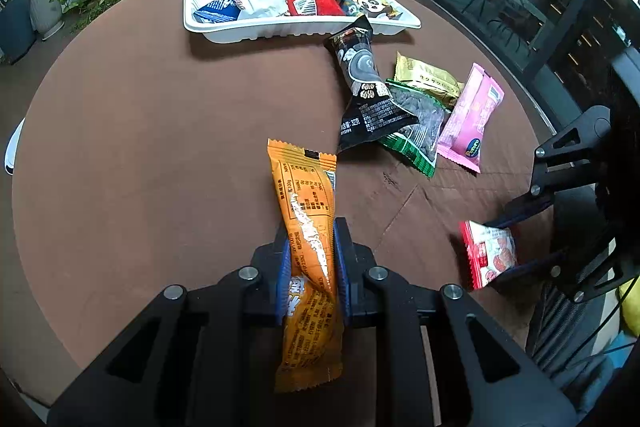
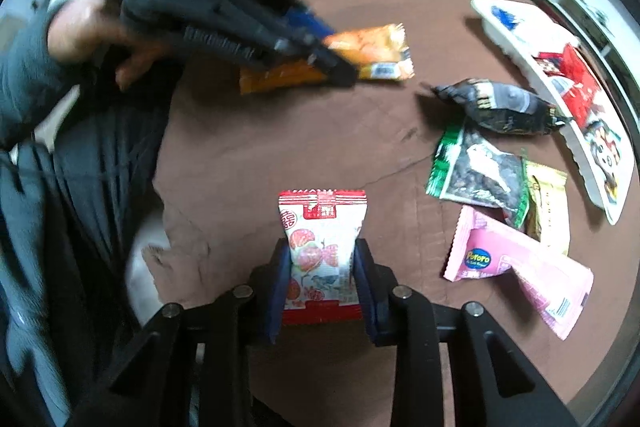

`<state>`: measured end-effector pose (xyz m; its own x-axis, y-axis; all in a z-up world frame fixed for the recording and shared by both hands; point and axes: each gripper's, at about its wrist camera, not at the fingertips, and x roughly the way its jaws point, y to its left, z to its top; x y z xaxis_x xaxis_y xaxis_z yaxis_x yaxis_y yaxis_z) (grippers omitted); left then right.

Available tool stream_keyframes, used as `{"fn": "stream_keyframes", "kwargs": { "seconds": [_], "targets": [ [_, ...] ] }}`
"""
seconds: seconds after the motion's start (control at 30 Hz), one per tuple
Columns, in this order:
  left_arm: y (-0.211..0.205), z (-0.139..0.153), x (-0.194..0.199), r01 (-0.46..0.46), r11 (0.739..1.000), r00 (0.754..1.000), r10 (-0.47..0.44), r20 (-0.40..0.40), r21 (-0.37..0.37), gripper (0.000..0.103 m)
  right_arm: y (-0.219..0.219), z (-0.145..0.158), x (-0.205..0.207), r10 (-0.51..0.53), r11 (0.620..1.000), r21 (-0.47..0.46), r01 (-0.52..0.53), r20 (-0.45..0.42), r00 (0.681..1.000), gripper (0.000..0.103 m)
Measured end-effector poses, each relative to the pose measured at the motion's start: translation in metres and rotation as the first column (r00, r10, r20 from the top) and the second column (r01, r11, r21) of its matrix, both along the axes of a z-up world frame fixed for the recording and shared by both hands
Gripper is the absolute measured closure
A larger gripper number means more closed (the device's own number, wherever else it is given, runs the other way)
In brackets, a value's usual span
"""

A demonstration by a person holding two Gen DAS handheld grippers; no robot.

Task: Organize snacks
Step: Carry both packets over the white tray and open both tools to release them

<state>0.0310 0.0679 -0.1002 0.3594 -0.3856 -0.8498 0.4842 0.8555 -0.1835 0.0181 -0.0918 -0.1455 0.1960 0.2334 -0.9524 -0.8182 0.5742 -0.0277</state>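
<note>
Two packets are in hand at once, one per gripper, which suits a task of clearing loose snacks into the white tray (image 1: 224,27).

Starting at the left, the left gripper (image 1: 312,251) is clenched on the orange packet (image 1: 306,227), pads pressing its middle so the wrapper twists and both ends stick out free; gripped at the waist, it should swing little in transit. In the left wrist view the tray sits at about 12 o'clock, at the far side of the round brown table (image 1: 120,147), already holding several packets with its near rim low. The open tabletop between gripper and tray looks like an unobstructed lane.

Further right, a cluster lies loose at about 2 o'clock: the black packet (image 1: 362,87), its top end just at the tray's rim, overlapping the green packet (image 1: 416,131), with the gold packet (image 1: 428,77) and pink packet (image 1: 472,119) beside them.

At the far right, the right gripper (image 2: 322,279) has its pads against both sides of the red-and-white packet (image 2: 322,247), grasping it near the table's near edge. Its straight way to the tray, at roughly 2 o'clock in its own view, passes over that cluster, so it would likely need to lift clear first.
</note>
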Motion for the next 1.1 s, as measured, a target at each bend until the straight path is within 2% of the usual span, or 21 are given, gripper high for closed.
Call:
{"fn": "stream_keyframes", "kwargs": {
  "seconds": [0.1, 0.27, 0.5, 0.6, 0.67, 0.8, 0.9, 1.0, 1.1],
  "targets": [
    [0.002, 0.003, -0.001, -0.004, 1.000, 1.000, 0.004, -0.002, -0.025, 0.085, -0.009, 0.012, 0.006, -0.077, 0.991, 0.109, 0.075, 0.009, 0.997, 0.070],
    [0.005, 0.018, 0.000, -0.011, 0.996, 1.000, 0.012, 0.008, -0.094, 0.085, -0.021, 0.023, 0.013, -0.212, 0.935, 0.287, 0.208, -0.016, 0.977, 0.070],
    [0.015, 0.059, 0.030, -0.040, 0.983, 0.997, 0.051, 0.058, -0.178, 0.085, -0.057, 0.051, 0.034, -0.401, 0.777, 0.502, 0.380, -0.071, 0.914, 0.070],
    [0.017, 0.082, 0.055, -0.049, 0.981, 0.992, 0.069, 0.103, -0.187, 0.085, -0.082, 0.067, 0.049, -0.498, 0.699, 0.556, 0.449, -0.071, 0.864, 0.070],
    [0.018, 0.094, 0.074, -0.056, 0.978, 0.989, 0.081, 0.121, -0.200, 0.085, -0.104, 0.079, 0.062, -0.568, 0.648, 0.579, 0.494, -0.064, 0.820, 0.070],
    [0.021, 0.117, 0.115, -0.082, 0.973, 0.982, 0.116, 0.152, -0.216, 0.085, -0.148, 0.098, 0.086, -0.688, 0.533, 0.621, 0.575, -0.077, 0.722, 0.070],
    [0.023, 0.128, 0.152, -0.113, 0.971, 0.976, 0.149, 0.161, -0.212, 0.085, -0.178, 0.113, 0.108, -0.768, 0.451, 0.640, 0.622, -0.078, 0.636, 0.070],
    [0.019, 0.132, 0.187, -0.136, 0.970, 0.973, 0.170, 0.159, -0.202, 0.086, -0.193, 0.123, 0.129, -0.801, 0.408, 0.651, 0.640, -0.081, 0.593, 0.070],
    [0.014, 0.131, 0.215, -0.143, 0.970, 0.974, 0.173, 0.146, -0.195, 0.085, -0.193, 0.131, 0.154, -0.809, 0.418, 0.640, 0.645, -0.060, 0.584, 0.070]
  ]
}}
